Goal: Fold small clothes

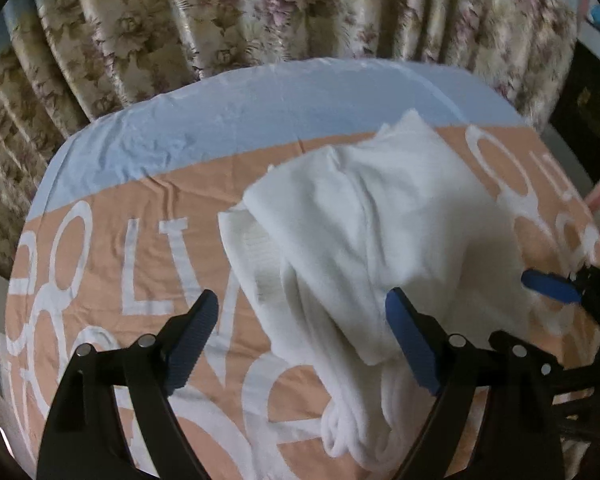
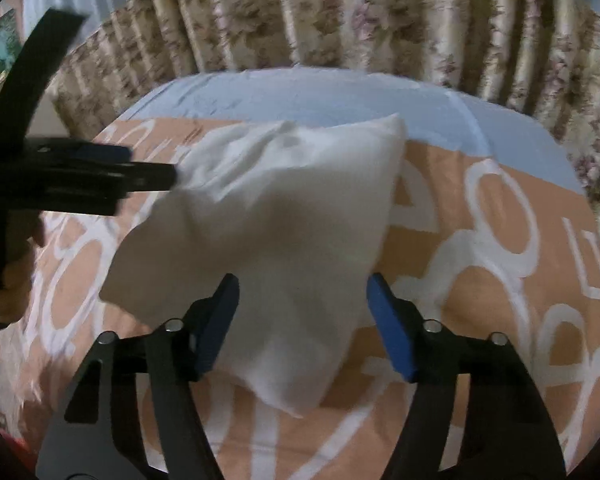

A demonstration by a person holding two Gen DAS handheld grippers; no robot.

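A white, soft knit garment (image 1: 364, 240) is seen lying in a rumpled, partly folded heap on a bed covered by a peach sheet with large white lettering (image 1: 112, 264); a floral curtain (image 1: 260, 8) hangs behind the bed.

In the left wrist view, the left gripper (image 1: 300, 340) is held above the sheet with its fingers (image 1: 192, 340) spread wide and nothing clamped. The cloth lies between them and toward 1 o'clock, and its long axis runs from 12 o'clock down to 6 o'clock. The right-hand finger overlaps the cloth's edge; contact cannot be confirmed.

In the right wrist view, the right gripper (image 2: 302, 324) is also released. A tapered corner of the garment (image 2: 284, 240) passes between its fingers (image 2: 392, 332), apart from both pads, and the bulk extends toward 11 o'clock. The left gripper (image 2: 100, 176) is seen at 9 o'clock, at the cloth's far edge.

The right gripper is judged nearer to a graspable corner, so the next pinch is best taken there.
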